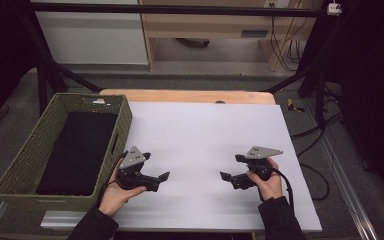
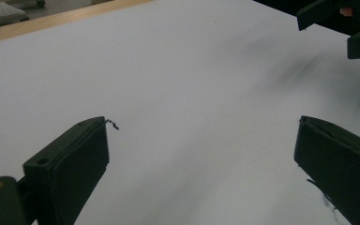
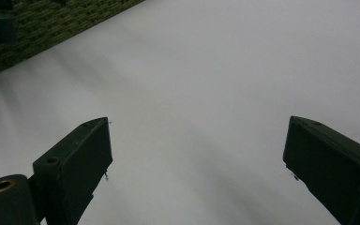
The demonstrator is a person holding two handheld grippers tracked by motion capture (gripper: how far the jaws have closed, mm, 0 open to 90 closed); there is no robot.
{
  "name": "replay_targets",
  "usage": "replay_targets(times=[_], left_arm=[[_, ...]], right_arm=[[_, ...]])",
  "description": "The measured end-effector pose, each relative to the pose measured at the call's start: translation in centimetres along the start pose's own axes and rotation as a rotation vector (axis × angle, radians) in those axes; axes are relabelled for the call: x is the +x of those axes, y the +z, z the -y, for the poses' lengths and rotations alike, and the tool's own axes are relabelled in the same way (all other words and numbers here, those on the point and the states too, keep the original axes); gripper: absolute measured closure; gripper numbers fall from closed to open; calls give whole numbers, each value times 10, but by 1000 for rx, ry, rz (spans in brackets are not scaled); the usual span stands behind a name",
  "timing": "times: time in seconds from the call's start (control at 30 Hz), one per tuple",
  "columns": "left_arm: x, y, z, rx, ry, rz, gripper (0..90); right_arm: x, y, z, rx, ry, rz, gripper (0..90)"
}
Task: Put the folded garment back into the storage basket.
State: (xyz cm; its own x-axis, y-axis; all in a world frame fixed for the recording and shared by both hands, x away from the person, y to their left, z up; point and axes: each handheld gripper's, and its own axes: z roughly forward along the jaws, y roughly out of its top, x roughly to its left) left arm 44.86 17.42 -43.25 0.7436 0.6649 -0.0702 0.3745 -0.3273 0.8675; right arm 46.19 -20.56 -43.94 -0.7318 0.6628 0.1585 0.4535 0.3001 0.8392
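A white sheet (image 1: 205, 145) covers most of a pale wooden table (image 1: 190, 96), whose bare edge shows as a strip along the far side. The left gripper (image 1: 156, 167) and the right gripper (image 1: 231, 167) are both held low over the near part of the sheet, well apart and turned toward each other, with bare white surface between them. Each claw is spread wide and pinches nothing: in the left gripper view its two black jaws stand far apart over plain white, and the right gripper view shows the same. The right gripper (image 2: 344, 28) also shows farther off in the top corner of the left gripper view. Each is held in a hand, the left hand (image 1: 116, 192) and the right hand (image 1: 266, 182), with dark sleeves coming in from the near edge. At the left end of the table sits a green woven basket (image 1: 25, 160), the nearest thing to the left gripper, just beside it; a black cloth (image 1: 77, 152) lies flat across its bottom. Its woven wall (image 3: 51, 23) shows in the far corner of the right gripper view. Around the table the floor is grey (image 1: 190, 80), black frame bars (image 1: 180, 9) cross overhead, cables (image 1: 320, 150) trail at the right, and light cabinets (image 1: 95, 35) stand at the back.
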Motion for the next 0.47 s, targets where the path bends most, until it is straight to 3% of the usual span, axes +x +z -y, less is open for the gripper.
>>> replay_targets(times=[0.13,0.37,0.47], left_arm=[[-2,6,6,14,5,6,31],[-3,12,15,33,-6,30,31],[-3,13,16,37,-8,32,30]], right_arm=[[-5,-3,11,21,-1,18,79],[-9,-8,20,6,12,8,78],[-9,-6,24,27,12,8,77]])
